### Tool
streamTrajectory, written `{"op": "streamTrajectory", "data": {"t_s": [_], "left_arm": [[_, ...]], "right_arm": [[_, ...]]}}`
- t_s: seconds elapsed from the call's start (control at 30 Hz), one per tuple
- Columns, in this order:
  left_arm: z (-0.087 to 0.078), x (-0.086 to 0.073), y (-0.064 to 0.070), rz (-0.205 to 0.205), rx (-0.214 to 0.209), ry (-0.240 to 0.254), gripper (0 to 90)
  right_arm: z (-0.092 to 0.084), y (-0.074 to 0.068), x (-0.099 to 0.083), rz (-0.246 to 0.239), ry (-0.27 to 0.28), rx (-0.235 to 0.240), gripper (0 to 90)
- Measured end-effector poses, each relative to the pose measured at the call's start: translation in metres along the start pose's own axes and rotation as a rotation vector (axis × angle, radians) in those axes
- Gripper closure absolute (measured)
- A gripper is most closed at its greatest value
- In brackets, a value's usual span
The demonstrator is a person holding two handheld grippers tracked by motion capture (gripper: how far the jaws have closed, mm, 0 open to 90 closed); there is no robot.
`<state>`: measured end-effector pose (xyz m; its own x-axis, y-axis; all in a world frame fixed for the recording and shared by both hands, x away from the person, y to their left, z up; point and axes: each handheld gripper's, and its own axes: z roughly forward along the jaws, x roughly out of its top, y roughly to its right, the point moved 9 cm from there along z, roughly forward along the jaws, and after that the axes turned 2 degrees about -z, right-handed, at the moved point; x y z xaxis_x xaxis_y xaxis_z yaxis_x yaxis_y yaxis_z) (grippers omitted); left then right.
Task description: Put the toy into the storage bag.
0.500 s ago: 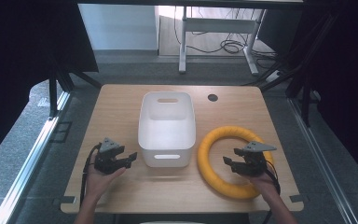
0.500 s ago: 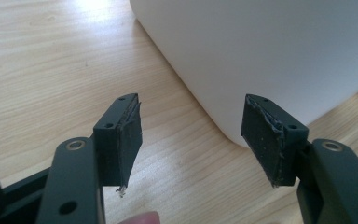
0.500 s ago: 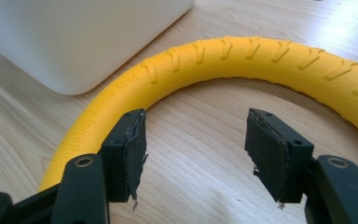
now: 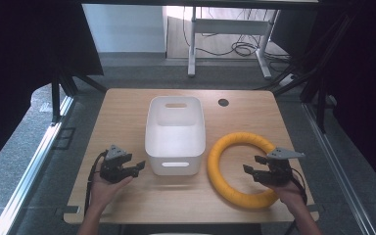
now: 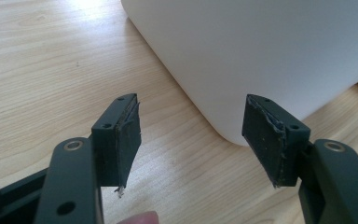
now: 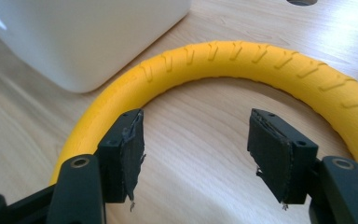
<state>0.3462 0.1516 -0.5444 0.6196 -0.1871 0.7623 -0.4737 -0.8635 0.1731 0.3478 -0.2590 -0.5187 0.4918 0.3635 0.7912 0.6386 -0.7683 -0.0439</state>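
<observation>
Right claw (image 4: 252, 164) gapes wide over the yellow ring's (image 4: 235, 145) hollow; left claw (image 4: 134, 167) wide beside the white bin (image 4: 175, 142).

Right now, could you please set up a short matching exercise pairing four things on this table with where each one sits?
Things:
1. white bin
2. yellow ring
3. left gripper
4. dark round hole

Places:
A. lying flat, right of the bin
B. far side of the tabletop, right of the bin
C. middle of the table
D. left of the bin's near corner, jaws apart

Pairs: 1-C, 2-A, 3-D, 4-B
</observation>
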Motion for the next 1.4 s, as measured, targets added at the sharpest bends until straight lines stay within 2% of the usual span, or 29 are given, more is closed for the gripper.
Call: {"op": "streamTrajectory", "data": {"t_s": [0.17,0.2,0.23,0.3,0.4,0.43,0.47,0.5,0.6,0.63,0.67,0.73,0.83,0.93,0.97,1.03,1.2,1.23,1.27,1.3,1.4], "left_arm": [[-0.002,-0.001,0.001,0.006,-0.003,-0.001,36.9],[-0.003,-0.003,0.001,0.000,-0.006,0.000,36.9],[-0.003,-0.003,0.001,0.000,-0.006,0.000,36.8],[-0.006,-0.005,0.001,-0.010,-0.003,0.003,36.8],[-0.008,-0.006,-0.001,-0.014,-0.002,0.004,36.7],[-0.009,-0.007,-0.002,-0.018,0.001,0.006,36.7],[-0.009,-0.007,-0.002,-0.018,0.001,0.006,36.7],[-0.009,-0.008,-0.002,-0.018,0.001,0.006,36.6],[-0.009,-0.010,-0.003,-0.013,0.002,0.003,36.3],[-0.009,-0.010,-0.003,-0.013,0.002,0.003,36.3],[-0.010,-0.009,-0.003,-0.014,0.002,0.005,36.2],[-0.010,-0.008,-0.004,-0.016,0.003,0.006,36.2],[-0.010,-0.008,-0.005,-0.015,0.009,0.005,36.2],[-0.010,-0.009,-0.005,-0.017,0.013,0.004,36.1],[-0.011,-0.009,-0.005,-0.021,0.015,0.008,36.1],[-0.012,-0.010,-0.006,-0.024,0.017,0.010,36.1],[-0.014,-0.009,-0.007,-0.033,0.021,0.017,36.0],[-0.014,-0.009,-0.006,-0.034,0.019,0.017,36.0],[-0.014,-0.009,-0.006,-0.034,0.019,0.017,36.0],[-0.014,-0.008,-0.005,-0.033,0.018,0.019,36.0],[-0.013,-0.008,-0.004,-0.032,0.017,0.017,36.0]], "right_arm": [[-0.007,-0.003,-0.009,-0.009,-0.049,0.038,35.9],[-0.009,-0.009,-0.012,-0.004,-0.064,0.073,34.7],[-0.009,-0.009,-0.012,-0.004,-0.064,0.073,34.7],[-0.008,-0.024,-0.017,-0.012,-0.090,0.124,34.1],[-0.006,-0.037,-0.017,-0.030,-0.110,0.156,33.7],[0.000,-0.052,-0.017,-0.055,-0.136,0.183,32.7],[0.000,-0.052,-0.017,-0.055,-0.136,0.183,32.7],[0.008,-0.066,-0.018,-0.088,-0.169,0.205,32.0],[0.020,-0.080,-0.026,-0.118,-0.226,0.224,29.9],[0.020,-0.080,-0.026,-0.118,-0.226,0.224,29.9],[0.027,-0.086,-0.033,-0.122,-0.266,0.227,27.4],[0.030,-0.087,-0.036,-0.124,-0.280,0.221,26.7],[0.043,-0.091,-0.048,-0.158,-0.352,0.198,24.8],[0.049,-0.093,-0.051,-0.173,-0.381,0.197,24.8],[0.051,-0.093,-0.049,-0.188,-0.393,0.184,25.7],[0.053,-0.094,-0.048,-0.182,-0.404,0.183,28.7],[0.057,-0.094,-0.050,-0.222,-0.443,0.175,34.5],[0.058,-0.094,-0.053,-0.235,-0.459,0.162,40.1],[0.058,-0.094,-0.053,-0.235,-0.459,0.162,40.1],[0.058,-0.090,-0.052,-0.259,-0.455,0.132,47.9],[0.058,-0.089,-0.052,-0.258,-0.457,0.141,47.7]]}}
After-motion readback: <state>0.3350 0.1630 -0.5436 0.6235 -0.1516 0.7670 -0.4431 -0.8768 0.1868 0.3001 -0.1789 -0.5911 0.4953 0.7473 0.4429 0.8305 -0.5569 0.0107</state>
